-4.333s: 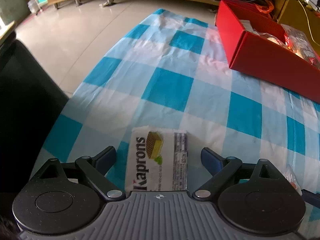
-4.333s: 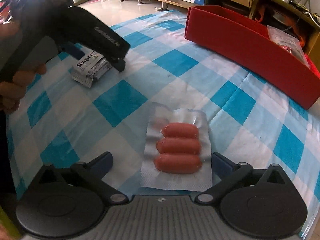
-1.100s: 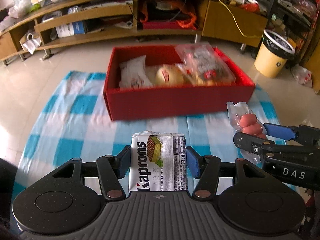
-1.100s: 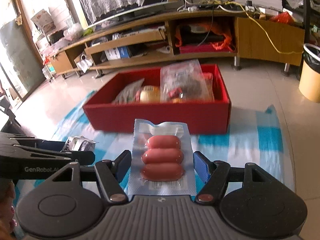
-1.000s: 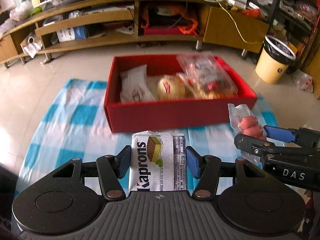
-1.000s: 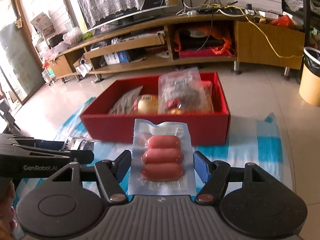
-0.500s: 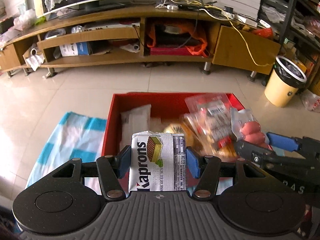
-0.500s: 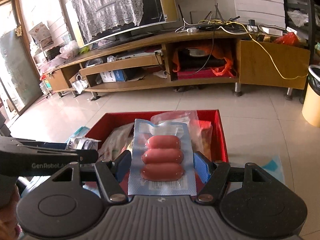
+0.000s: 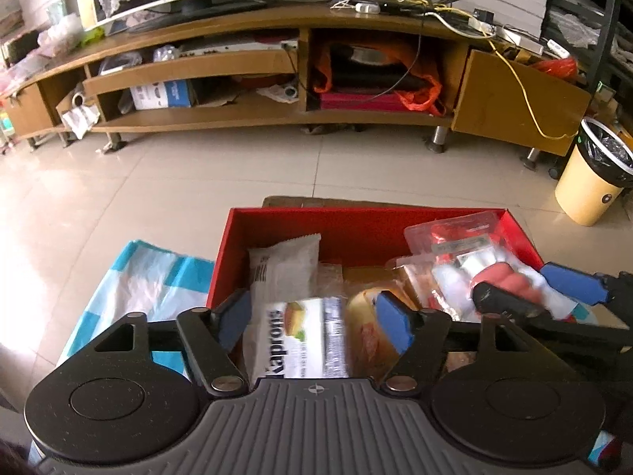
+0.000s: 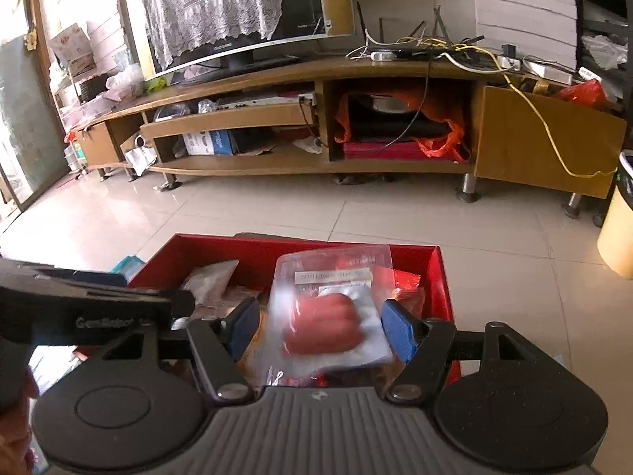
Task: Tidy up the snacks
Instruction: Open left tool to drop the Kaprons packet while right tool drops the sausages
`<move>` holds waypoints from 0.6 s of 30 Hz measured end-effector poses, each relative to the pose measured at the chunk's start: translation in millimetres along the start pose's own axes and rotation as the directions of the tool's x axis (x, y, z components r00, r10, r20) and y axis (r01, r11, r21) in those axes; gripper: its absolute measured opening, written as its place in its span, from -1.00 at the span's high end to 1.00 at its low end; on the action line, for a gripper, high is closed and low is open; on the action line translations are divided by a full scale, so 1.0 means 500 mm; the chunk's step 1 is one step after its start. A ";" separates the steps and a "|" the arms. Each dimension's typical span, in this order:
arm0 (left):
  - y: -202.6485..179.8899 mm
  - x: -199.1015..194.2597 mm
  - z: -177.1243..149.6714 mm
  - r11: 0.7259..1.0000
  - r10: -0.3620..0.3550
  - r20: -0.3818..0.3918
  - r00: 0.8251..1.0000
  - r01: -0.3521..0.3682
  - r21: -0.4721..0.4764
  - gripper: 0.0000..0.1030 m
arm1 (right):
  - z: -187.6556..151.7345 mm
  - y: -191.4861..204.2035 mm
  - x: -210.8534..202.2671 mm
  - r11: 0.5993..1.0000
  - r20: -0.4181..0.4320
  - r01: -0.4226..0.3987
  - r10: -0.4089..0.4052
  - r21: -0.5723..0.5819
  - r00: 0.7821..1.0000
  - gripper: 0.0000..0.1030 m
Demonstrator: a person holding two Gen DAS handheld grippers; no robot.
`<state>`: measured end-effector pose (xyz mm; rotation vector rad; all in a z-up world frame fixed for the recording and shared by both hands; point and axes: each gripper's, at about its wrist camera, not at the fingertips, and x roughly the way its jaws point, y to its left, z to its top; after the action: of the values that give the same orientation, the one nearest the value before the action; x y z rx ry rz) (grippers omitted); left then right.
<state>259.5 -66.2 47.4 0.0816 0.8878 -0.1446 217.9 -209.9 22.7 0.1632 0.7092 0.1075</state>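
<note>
Wafer pack (image 9: 300,336) and sausage pack (image 10: 330,328) sit over the box (image 9: 356,221), cabinet (image 9: 277,79) behind.

Left gripper (image 9: 312,322): points forward and steeply down. Black jaws with blue pads (image 9: 234,316); jaws have just been opening. The wafer pack (image 9: 296,340) sits blurred between them, with a clear gap at the right-hand pad, so nothing is clamped. In the right wrist view its black body crosses the left edge, with a sliver of the holding hand (image 10: 14,411) below it.

Right gripper (image 10: 320,330): points forward and down, close beside the left one. Jaws are partly apart, with the sausage pack (image 10: 328,328) between them, blurred and tilted. The pack's right edge meets the right-hand pad; whether the left pad presses on it cannot be told.
</note>
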 end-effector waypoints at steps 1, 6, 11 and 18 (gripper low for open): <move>0.003 -0.001 -0.002 1.000 0.004 -0.003 1.000 -0.004 -0.003 -0.49 | 0.000 -0.002 -0.003 1.000 0.002 0.001 -0.001 0.004 1.000 -0.30; 0.023 -0.021 -0.016 1.000 0.007 -0.011 1.000 -0.007 -0.025 -0.55 | -0.005 -0.007 -0.038 1.000 0.022 0.015 -0.015 0.018 1.000 -0.30; 0.027 -0.063 -0.040 1.000 0.013 -0.006 1.000 -0.013 -0.016 -0.61 | -0.022 -0.002 -0.078 0.999 0.024 0.023 -0.024 0.031 0.999 -0.31; 0.015 -0.121 -0.088 1.000 0.022 0.004 1.000 -0.022 0.013 -0.72 | -0.064 0.006 -0.134 0.999 0.015 0.023 -0.023 0.043 1.000 -0.31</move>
<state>189.3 -47.6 66.7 0.1035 0.8820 -0.1305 146.3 -213.4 41.9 0.1965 0.6979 0.0692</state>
